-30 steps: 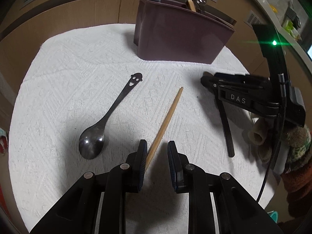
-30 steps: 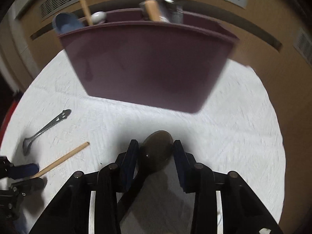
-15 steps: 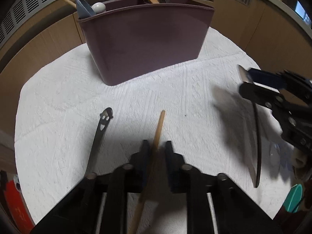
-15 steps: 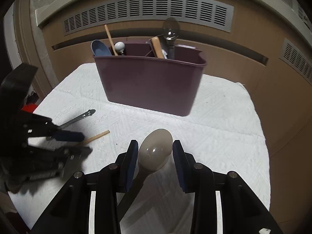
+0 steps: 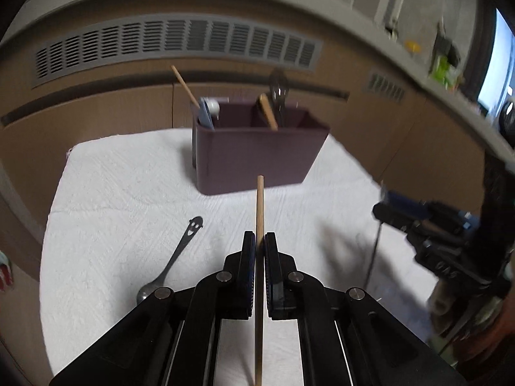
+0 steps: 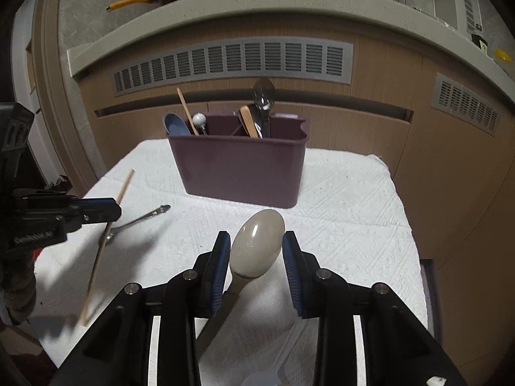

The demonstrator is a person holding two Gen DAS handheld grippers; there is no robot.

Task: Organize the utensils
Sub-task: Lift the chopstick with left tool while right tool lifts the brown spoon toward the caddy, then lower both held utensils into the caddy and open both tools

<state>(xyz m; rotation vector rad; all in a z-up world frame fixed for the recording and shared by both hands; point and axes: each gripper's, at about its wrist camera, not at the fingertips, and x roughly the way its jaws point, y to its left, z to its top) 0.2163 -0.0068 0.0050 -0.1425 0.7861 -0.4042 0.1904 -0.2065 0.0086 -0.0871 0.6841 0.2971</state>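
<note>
My left gripper (image 5: 259, 241) is shut on a wooden chopstick (image 5: 259, 212) and holds it lifted above the white cloth, tip toward the maroon utensil caddy (image 5: 257, 157). In the right wrist view it is at the left (image 6: 109, 210) with the chopstick (image 6: 124, 188) tilted. My right gripper (image 6: 256, 241) is shut on a beige spoon (image 6: 257, 241), its bowl forward between the fingers, facing the caddy (image 6: 238, 167). A dark metal spoon with a smiley handle (image 5: 186, 241) lies on the cloth left of my left gripper, also in the right wrist view (image 6: 138, 222).
The caddy holds several utensils: a blue spoon (image 6: 175, 125), a chopstick (image 6: 186, 109), a wooden handle (image 6: 249, 122) and a metal spoon (image 6: 264, 96). The white cloth (image 6: 354, 212) covers the small table. A wooden cabinet with vents (image 6: 231, 61) stands behind.
My left gripper closed on the chopstick and lifted it off the cloth, levelling toward the caddy. My right gripper pulled back from the caddy and rose with the beige spoon.
</note>
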